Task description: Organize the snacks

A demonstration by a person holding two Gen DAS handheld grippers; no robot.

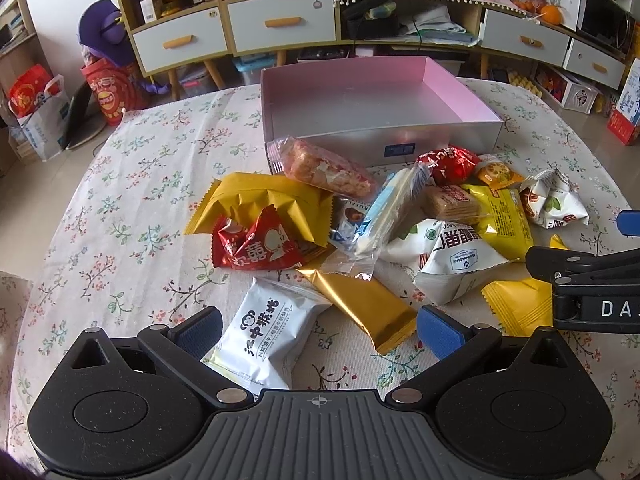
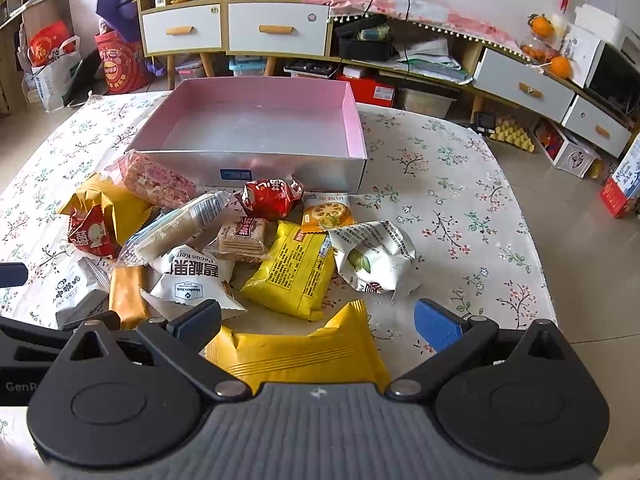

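While 2 grippers gape empty: left gripper [image 1: 318, 330] straddles white biscuit packet [image 1: 262, 338], long axis pointing ahead-right; right gripper [image 2: 318, 326] over yellow packet [image 2: 298, 354].

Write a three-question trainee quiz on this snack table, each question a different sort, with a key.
1. True or false: the pink-lined box already holds snacks.
2. Multiple choice: between the right gripper fingers lies a) a red packet, b) a yellow packet, c) nothing.
3. Fill in: the left gripper is ____, with the white packet and the gold bar between its fingers.

Key: 1 false, the box is empty. 2 b. 3 open.
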